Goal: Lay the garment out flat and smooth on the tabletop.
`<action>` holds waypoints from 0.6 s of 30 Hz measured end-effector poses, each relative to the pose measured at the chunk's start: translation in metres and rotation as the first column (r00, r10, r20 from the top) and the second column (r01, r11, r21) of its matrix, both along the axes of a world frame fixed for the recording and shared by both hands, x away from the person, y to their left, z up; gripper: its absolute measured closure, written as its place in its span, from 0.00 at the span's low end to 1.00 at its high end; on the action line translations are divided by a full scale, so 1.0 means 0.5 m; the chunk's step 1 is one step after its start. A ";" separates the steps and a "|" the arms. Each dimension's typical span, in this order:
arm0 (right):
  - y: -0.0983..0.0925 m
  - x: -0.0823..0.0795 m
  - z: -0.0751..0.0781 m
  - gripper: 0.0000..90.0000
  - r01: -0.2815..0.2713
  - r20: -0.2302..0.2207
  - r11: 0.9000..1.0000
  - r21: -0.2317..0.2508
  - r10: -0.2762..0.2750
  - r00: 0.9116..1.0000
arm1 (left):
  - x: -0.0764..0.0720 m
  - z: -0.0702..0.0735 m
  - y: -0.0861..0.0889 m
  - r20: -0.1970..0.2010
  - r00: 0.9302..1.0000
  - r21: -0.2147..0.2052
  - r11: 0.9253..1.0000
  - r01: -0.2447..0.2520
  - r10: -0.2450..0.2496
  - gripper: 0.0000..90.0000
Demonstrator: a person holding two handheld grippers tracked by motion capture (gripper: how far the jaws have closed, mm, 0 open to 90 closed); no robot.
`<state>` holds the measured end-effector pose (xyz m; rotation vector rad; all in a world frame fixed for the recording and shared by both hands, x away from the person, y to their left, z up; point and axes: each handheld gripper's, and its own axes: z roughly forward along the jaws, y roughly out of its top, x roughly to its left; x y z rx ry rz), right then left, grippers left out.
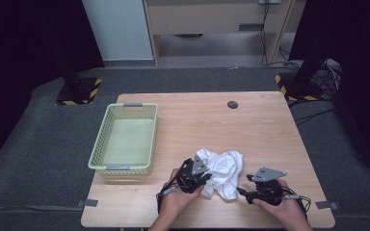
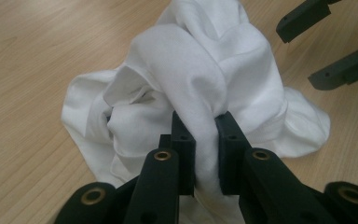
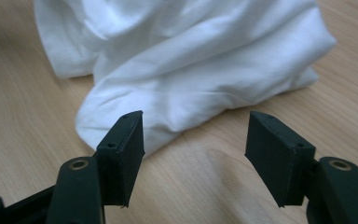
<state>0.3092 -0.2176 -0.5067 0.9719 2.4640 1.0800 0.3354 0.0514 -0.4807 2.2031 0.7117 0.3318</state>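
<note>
White cloth (image 1: 223, 169) crumpled near front edge of counter (image 1: 260, 130), left tool (image 2: 204, 135) clamped on a cloth fold, right tool (image 3: 196, 140) apart, just beside cloth, basket (image 1: 125, 139) at left edge

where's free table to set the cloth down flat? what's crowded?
Free: the bare table between the basket and the right edge, up to the dark round cap. Crowded: the near edge, where the left gripper pinches the white cloth and the right gripper stands open beside it.
</note>
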 end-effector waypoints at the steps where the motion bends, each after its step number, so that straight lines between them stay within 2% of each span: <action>1: 0.004 -0.002 -0.002 0.41 -0.009 0.002 1.000 0.000 0.009 1.000 | 0.001 -0.003 0.001 -0.004 1.000 -0.001 1.000 -0.002 0.002 0.90; 6: 0.018 -0.016 -0.010 0.40 -0.043 -0.001 0.999 -0.010 0.043 0.999 | 0.004 -0.010 0.002 -0.016 1.000 -0.006 1.000 -0.009 0.009 0.90; 11: 0.031 -0.025 -0.011 0.40 -0.068 0.007 0.998 -0.006 0.068 0.998 | 0.002 -0.007 -0.001 -0.010 1.000 -0.007 1.000 -0.006 0.006 0.90; 13: 0.036 -0.027 -0.011 0.40 -0.078 0.006 0.997 0.000 0.078 0.997 | 0.001 -0.005 -0.002 -0.022 1.000 -0.020 1.000 -0.001 0.001 0.90; 18: 0.046 -0.031 -0.013 0.35 -0.097 0.006 0.995 0.006 0.097 0.995 | -0.002 -0.001 -0.005 -0.028 1.000 -0.031 1.000 0.003 -0.004 0.90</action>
